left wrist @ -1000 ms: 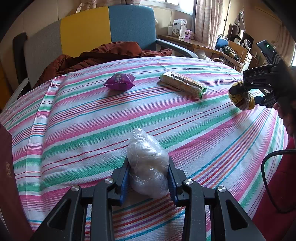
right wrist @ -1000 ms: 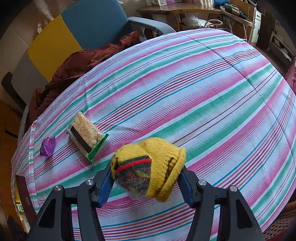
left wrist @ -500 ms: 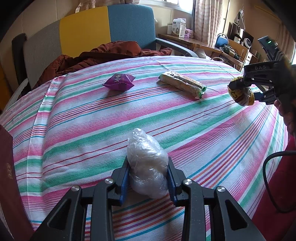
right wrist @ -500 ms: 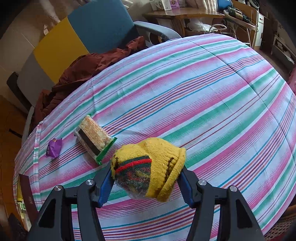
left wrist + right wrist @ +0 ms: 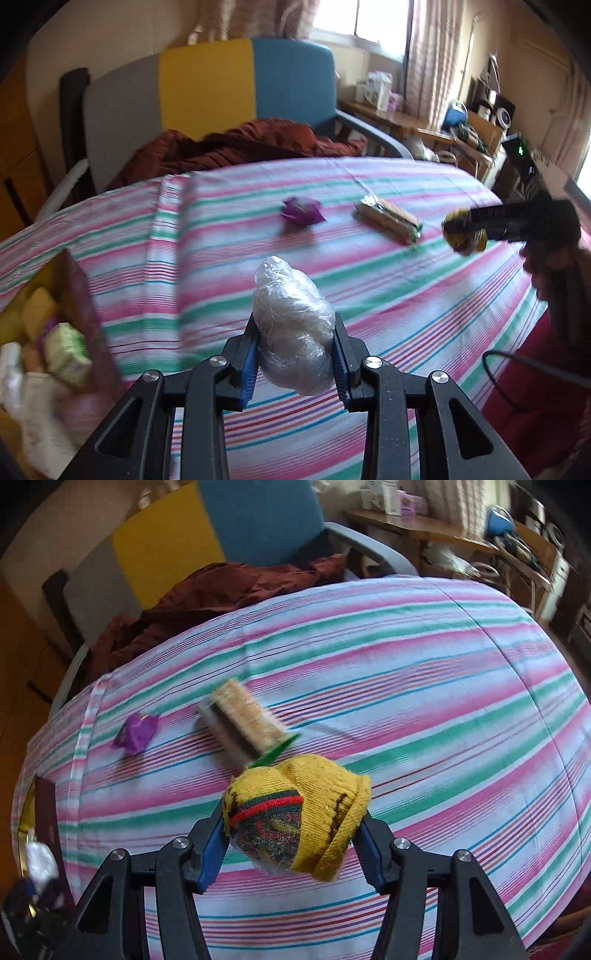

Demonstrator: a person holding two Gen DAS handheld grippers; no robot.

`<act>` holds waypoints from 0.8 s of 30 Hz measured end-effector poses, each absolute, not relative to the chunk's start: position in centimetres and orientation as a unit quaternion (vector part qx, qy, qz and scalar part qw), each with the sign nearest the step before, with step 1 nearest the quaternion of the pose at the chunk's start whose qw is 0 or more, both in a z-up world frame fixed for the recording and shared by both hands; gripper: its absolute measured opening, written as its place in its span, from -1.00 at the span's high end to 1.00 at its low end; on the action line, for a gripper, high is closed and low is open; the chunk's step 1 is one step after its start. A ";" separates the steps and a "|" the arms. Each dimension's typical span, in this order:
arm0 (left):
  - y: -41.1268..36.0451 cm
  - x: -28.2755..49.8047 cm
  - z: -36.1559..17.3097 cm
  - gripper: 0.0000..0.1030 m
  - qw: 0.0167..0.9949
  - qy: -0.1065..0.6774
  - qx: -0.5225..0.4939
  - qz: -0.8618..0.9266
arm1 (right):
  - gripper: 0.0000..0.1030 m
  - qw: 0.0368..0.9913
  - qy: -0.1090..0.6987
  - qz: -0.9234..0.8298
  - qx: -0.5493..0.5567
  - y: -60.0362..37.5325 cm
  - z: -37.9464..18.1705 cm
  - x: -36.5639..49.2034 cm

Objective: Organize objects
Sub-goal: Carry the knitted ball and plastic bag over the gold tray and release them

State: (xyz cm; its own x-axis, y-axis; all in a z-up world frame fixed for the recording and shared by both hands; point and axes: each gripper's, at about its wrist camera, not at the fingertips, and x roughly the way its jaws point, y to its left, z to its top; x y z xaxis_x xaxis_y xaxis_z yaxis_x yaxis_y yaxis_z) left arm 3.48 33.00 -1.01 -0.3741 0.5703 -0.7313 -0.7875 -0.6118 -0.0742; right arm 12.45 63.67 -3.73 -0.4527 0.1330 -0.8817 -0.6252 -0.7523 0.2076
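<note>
Striped cloth (image 5: 369, 295) covers the bench before you, a chair (image 5: 207, 85) behind it. Your left gripper (image 5: 294, 356) has its fingers clenched on a plastic bundle (image 5: 291, 328), held above the cloth near the box (image 5: 55, 332). Your right gripper (image 5: 295, 843) grips a yellow sock ball (image 5: 306, 812), its fingers having just tightened. A purple packet (image 5: 301, 215) and crackers (image 5: 388, 221) lie beyond.

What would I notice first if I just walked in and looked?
Probably the two grippers, each holding something up over the striped tablecloth: the left gripper squeezes a crinkly clear plastic bundle, and the right gripper squeezes a yellow knitted sock ball. Behind them, a purple wrapper and a cracker packet lie side by side on the cloth.
</note>
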 end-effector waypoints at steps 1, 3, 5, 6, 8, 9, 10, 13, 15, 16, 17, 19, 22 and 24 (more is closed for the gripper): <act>32.3 3.3 -0.7 0.33 0.413 0.142 -0.372 0.819 | -0.18 0.225 0.256 0.814 -0.469 62.7 -3.4 12.0; 30.8 2.9 -0.1 0.33 0.407 0.132 -0.370 0.825 | -0.18 0.202 0.243 0.824 -0.470 60.2 -2.6 10.6; 29.1 2.3 0.4 0.33 0.399 0.120 -0.371 0.830 | -0.18 0.175 0.228 0.835 -0.470 57.4 -1.8 9.0; 28.3 2.0 0.6 0.33 0.394 0.115 -0.370 0.833 | -0.18 0.162 0.223 0.839 -0.469 56.1 -1.4 8.3; 26.3 1.3 1.1 0.33 0.382 0.101 -0.370 0.841 | -0.18 0.130 0.212 0.849 -0.465 53.1 -0.6 6.6; 25.4 1.0 1.4 0.33 0.376 0.094 -0.370 0.845 | -0.18 0.118 0.209 0.853 -0.463 51.9 -0.3 6.0; 24.0 0.4 1.8 0.33 0.365 0.083 -0.370 0.850 | -0.18 0.101 0.207 0.857 -0.461 50.4 0.1 5.3; 20.6 -1.0 2.7 0.32 0.335 0.059 -0.364 0.867 | -0.18 0.051 0.197 0.868 -0.453 45.7 1.3 3.0; 18.1 -2.1 3.0 0.32 0.307 0.048 -0.359 0.880 | -0.18 0.016 0.191 0.873 -0.448 42.5 2.0 1.4; 16.8 -2.5 3.1 0.32 0.293 0.045 -0.357 0.886 | -0.18 0.003 0.188 0.875 -0.446 41.3 2.3 0.9; 15.9 -3.0 3.1 0.32 0.280 0.044 -0.356 0.891 | -0.18 -0.017 0.182 0.877 -0.443 39.6 2.6 0.0; 13.7 -3.8 2.9 0.32 0.251 0.038 -0.357 0.899 | -0.18 -0.045 0.171 0.880 -0.441 36.9 3.1 -1.4; 10.6 -4.9 2.0 0.32 0.214 0.031 -0.364 0.906 | -0.18 -0.077 0.155 0.880 -0.441 33.8 3.5 -3.0; 9.0 -5.5 1.2 0.32 0.198 0.021 -0.373 0.906 | -0.18 -0.093 0.142 0.879 -0.445 31.5 3.5 -4.2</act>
